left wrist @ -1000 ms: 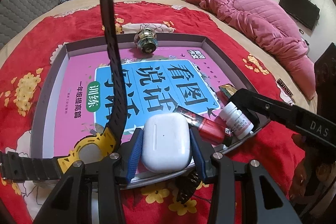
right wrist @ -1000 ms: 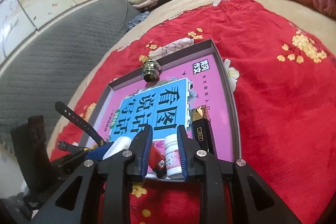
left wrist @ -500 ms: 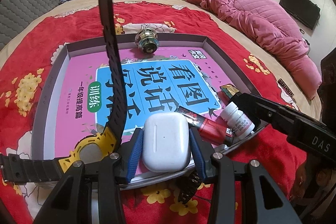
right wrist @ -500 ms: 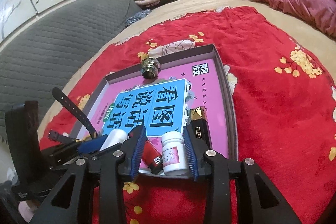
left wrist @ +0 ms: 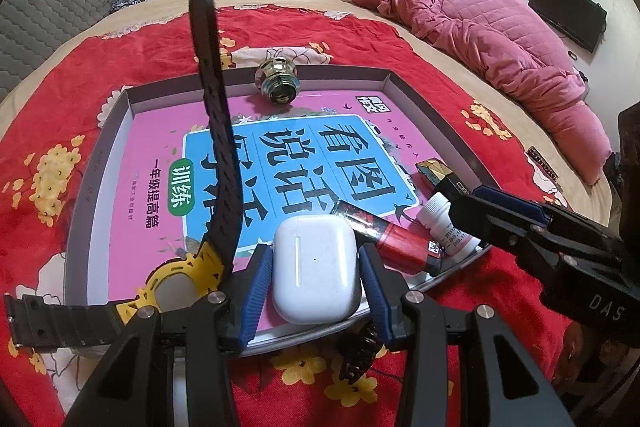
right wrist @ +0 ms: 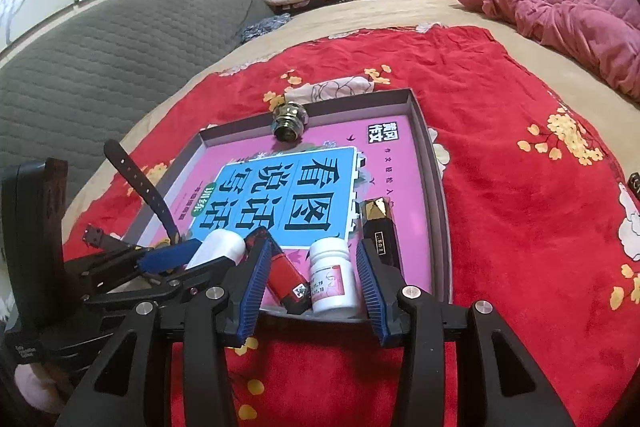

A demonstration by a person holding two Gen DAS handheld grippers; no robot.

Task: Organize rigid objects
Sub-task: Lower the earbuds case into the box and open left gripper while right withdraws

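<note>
My left gripper (left wrist: 314,253) is shut on a white earbud case (left wrist: 314,271) that rests at the near edge of a grey tray (left wrist: 120,115). A pink and blue book (left wrist: 304,163) lines the tray. My right gripper (right wrist: 313,247) is opening. A small white bottle (right wrist: 332,275) and a red tube (right wrist: 284,275) stand between its pads (right wrist: 252,283), and neither pad presses on them. A black and gold box (right wrist: 378,227) lies just right of the bottle. A metal fitting (left wrist: 280,83) sits at the tray's far edge.
A black watch with a yellow bezel (left wrist: 180,275) lies at the tray's near left corner, one strap (left wrist: 212,99) standing up. A black toothed clip (left wrist: 360,351) pokes out under the tray. The red flowered cloth (right wrist: 520,155) covers the bed, with a pink quilt (left wrist: 500,43) at the far right.
The right gripper's jaws have spread apart off the white bottle, which stays in the tray, and the gripper has rolled a little. The left gripper and the earbud case have not moved.
</note>
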